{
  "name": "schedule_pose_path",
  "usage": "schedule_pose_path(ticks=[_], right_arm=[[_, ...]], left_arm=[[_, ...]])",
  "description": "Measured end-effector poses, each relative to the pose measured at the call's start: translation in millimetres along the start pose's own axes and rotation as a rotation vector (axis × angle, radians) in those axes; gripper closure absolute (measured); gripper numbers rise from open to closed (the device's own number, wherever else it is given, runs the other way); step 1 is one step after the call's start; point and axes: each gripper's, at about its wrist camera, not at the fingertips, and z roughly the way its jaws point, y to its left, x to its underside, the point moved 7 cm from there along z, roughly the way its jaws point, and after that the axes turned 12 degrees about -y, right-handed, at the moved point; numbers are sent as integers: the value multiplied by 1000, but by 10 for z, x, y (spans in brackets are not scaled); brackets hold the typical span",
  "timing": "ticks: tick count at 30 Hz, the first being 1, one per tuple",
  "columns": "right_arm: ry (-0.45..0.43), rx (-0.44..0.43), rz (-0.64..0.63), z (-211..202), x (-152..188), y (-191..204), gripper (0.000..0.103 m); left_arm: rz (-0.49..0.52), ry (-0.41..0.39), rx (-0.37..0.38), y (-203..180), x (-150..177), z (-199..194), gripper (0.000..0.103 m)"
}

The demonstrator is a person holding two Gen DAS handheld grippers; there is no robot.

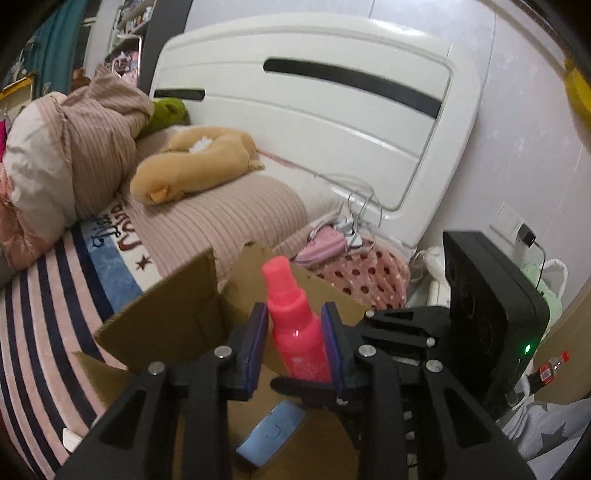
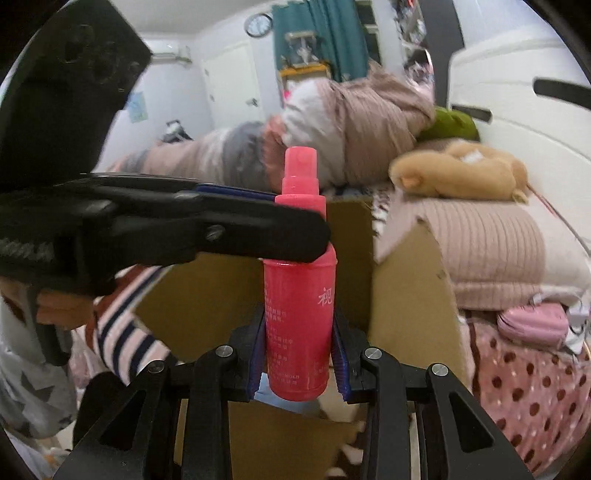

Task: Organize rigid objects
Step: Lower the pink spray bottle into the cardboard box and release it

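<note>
Gripping the pink spray bottle [image 2: 300,295] low on its body, the right gripper [image 2: 300,354] holds it upright over an open cardboard box [image 2: 406,288] — the left gripper [image 1: 294,343] brackets its shoulder, contact unclear. Behind lies a bed: striped sheet [image 1: 40,314], ribbed beige pillow [image 1: 221,210], tan plush toy [image 1: 192,166], white headboard [image 1: 332,122]. Only the left view shows a blue case [image 1: 271,434] inside the box; only the right shows a wall clock [image 2: 258,24].

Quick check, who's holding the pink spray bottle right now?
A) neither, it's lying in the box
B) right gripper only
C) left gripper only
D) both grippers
D: the right gripper clamps the lower body of the pink spray bottle, and the left gripper has its pads against the bottle's upper body, above the open cardboard box.
</note>
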Motion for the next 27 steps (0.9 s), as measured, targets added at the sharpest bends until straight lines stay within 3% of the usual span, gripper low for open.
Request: schedule_pose_path(ticks=[10,12,14,19,27], right_arm=[[82,55,-52,142,169,-126,76],[87,58,-50,159,172,-136,73],[80,52,-45,157,145,-135,73],[84,58,-43,148,129,-122,73],[41,57,-70,25,-72,146,67]], left_arm=[[8,62,-18,26,141,215,76],[14,69,-32,41,161,221,72],[4,63,-34,58,161,196,58],[-12,27,-60,135,91,25,39],[-16,-67,-162,403,-45,-705,27]])
